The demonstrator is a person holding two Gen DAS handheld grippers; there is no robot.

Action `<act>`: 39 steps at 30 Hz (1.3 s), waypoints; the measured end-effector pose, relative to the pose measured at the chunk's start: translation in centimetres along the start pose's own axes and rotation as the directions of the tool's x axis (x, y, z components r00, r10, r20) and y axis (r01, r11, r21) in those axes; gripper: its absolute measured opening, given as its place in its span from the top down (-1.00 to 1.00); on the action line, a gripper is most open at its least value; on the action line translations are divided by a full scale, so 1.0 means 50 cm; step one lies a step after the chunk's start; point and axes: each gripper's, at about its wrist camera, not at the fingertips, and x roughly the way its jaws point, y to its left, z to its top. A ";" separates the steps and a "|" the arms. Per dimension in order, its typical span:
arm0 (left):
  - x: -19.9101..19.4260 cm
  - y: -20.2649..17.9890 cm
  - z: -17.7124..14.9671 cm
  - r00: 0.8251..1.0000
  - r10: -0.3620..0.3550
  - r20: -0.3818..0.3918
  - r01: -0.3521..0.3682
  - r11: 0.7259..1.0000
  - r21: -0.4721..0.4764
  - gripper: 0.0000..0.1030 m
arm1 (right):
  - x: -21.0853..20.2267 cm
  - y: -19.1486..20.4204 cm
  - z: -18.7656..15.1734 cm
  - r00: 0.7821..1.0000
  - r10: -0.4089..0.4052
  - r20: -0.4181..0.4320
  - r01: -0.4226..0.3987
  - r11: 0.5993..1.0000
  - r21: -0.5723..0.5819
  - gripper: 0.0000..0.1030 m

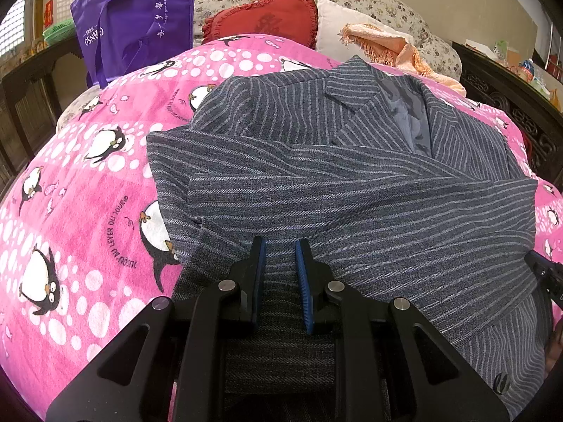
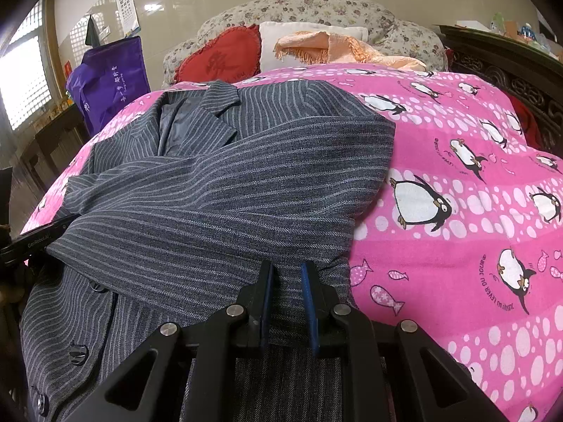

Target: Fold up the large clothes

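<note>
A grey pinstriped jacket [image 1: 352, 211] lies front-up on a pink penguin quilt [image 1: 88, 211], its sleeves folded across the chest and its collar pointing toward the pillows. My left gripper [image 1: 279, 253] is at the near hem on the jacket's left side, its blue pads narrowly apart and pinching a fold of the cloth. In the right wrist view the same jacket [image 2: 211, 193] fills the left half, and my right gripper [image 2: 286, 274] pinches the near hem on the right side in the same way. Each gripper's body shows at the edge of the other's view.
At the head of the bed are a red heart cushion [image 1: 267, 17], a white pillow [image 2: 309, 35] and a peach fringed scarf [image 1: 394, 49]. A purple bag [image 1: 137, 17] hangs at the left. A dark carved bed frame [image 1: 510, 112] runs along the right. Pink quilt [image 2: 457, 176] lies bare beside the jacket.
</note>
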 end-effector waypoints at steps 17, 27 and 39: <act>0.001 -0.006 0.000 1.000 0.012 -0.001 -0.012 1.000 0.008 0.67 | -0.001 0.004 0.000 1.000 -0.012 -0.004 0.012 1.000 -0.009 0.71; 0.001 -0.007 0.000 1.000 0.012 -0.001 -0.012 1.000 0.007 0.67 | 0.001 0.004 0.001 1.000 -0.012 -0.004 0.012 1.000 -0.008 0.71; 0.002 -0.007 -0.002 1.000 0.011 -0.002 -0.011 1.000 0.007 0.67 | 0.000 -0.008 0.000 1.000 0.018 -0.002 -0.018 1.000 0.019 0.71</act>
